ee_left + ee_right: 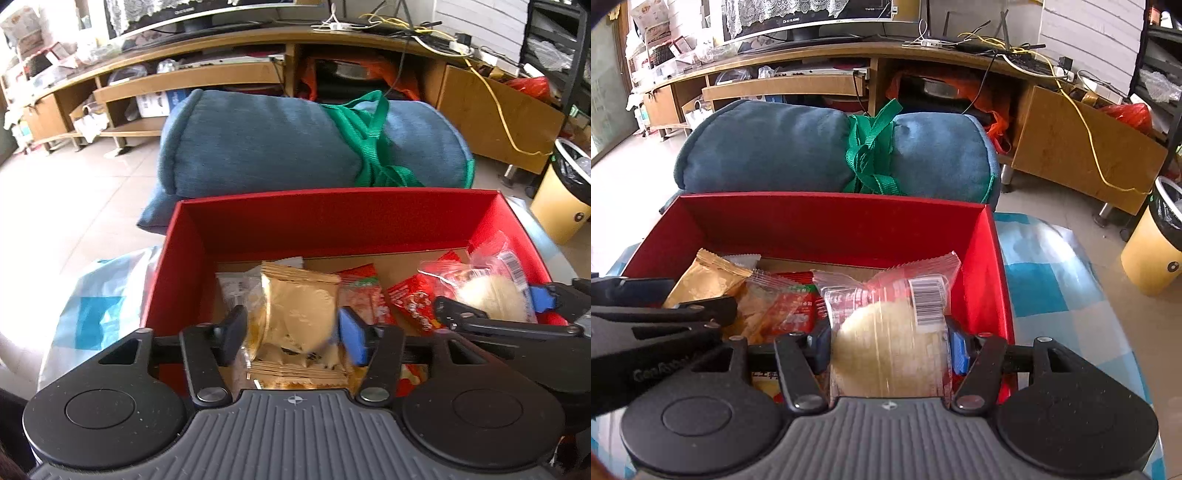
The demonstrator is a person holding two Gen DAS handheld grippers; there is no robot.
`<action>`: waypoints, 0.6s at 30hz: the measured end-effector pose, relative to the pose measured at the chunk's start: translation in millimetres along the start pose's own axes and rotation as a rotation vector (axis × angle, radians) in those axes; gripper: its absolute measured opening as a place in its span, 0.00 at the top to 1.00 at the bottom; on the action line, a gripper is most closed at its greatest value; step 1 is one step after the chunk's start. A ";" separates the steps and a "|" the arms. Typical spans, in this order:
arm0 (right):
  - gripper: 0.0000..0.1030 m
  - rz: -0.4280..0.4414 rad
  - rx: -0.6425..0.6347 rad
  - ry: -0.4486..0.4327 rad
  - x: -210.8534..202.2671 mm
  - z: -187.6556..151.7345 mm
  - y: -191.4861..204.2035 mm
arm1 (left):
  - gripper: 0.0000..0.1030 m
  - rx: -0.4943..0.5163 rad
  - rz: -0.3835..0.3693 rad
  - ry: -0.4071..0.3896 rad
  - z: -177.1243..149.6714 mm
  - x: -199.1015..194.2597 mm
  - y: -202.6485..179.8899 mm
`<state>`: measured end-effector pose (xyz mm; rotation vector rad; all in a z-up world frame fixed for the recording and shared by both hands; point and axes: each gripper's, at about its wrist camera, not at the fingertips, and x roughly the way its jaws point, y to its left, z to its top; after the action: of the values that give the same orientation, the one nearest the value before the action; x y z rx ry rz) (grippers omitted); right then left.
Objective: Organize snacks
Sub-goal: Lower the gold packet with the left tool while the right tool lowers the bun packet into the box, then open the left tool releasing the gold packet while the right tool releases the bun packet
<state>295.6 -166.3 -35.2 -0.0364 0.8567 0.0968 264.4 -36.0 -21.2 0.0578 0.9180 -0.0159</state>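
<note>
A red box [332, 218] [831, 221] sits in front of both grippers with several snack packets inside. My left gripper [293, 334] is shut on a gold snack packet [299, 310] over the box's left part; the packet also shows in the right wrist view [705, 280]. My right gripper [890, 349] is shut on a clear packet with a pale round cake and a barcode [886, 339], over the box's right part; it also shows in the left wrist view [491, 295]. Red packets [410, 299] [798, 306] lie on the box floor between them.
The box rests on a blue-and-white checked cloth [1045, 284] [92, 306]. A rolled blue cushion [266, 144] [775, 147] tied with green strap lies just behind the box. A wooden TV stand [1071, 144] runs along the back. A yellow bin [1160, 243] stands at the right.
</note>
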 end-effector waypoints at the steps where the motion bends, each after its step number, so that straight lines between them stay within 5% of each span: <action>1: 0.47 0.002 0.006 -0.003 -0.4 0.3 -1.0 | 0.33 -0.007 -0.002 0.000 0.4 -0.1 1.4; 18: 0.45 0.007 0.040 -0.031 -12.3 5.5 -10.6 | 0.22 0.002 -0.023 -0.036 4.3 -14.3 2.4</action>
<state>292.8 -177.4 -22.4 0.0053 0.8277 0.0865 259.2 -34.0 -7.1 0.0486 0.8821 -0.0395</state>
